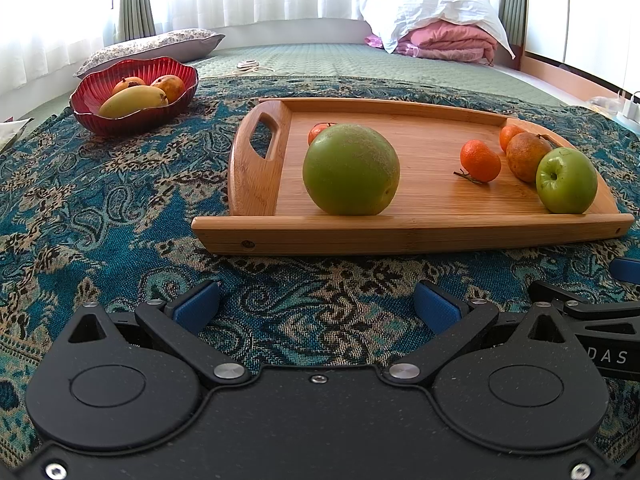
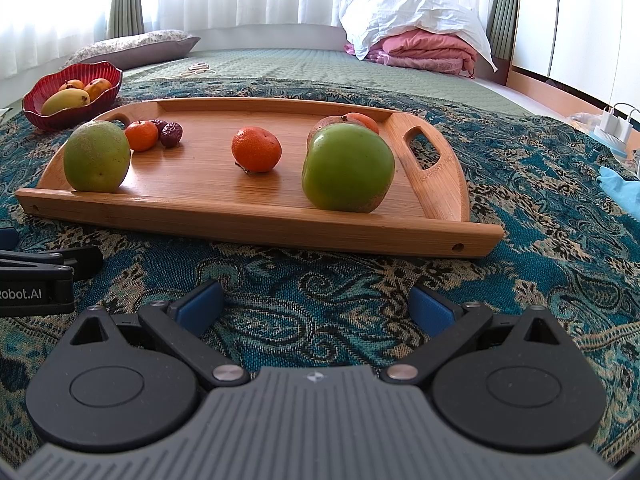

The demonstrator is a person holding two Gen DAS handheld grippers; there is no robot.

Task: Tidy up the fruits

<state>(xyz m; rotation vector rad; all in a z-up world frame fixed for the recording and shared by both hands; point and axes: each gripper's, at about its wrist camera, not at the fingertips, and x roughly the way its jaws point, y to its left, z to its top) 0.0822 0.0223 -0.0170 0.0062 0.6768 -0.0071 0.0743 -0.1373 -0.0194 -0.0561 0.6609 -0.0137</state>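
Left gripper (image 1: 316, 304) and right gripper (image 2: 316, 306): fingers spread wide, empty, above the patterned cloth (image 2: 540, 200). Fruits lie loose on the wooden tray (image 2: 256, 220); others sit in the red bowl (image 1: 136, 120). Risk: the round green fruit (image 1: 351, 170) may roll off if nudged off-centre

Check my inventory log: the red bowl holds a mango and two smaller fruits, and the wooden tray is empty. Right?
Not quite. The red bowl entry stands, but the tray is not empty: the right wrist view shows green fruits, tangerines and small dark fruits on it.
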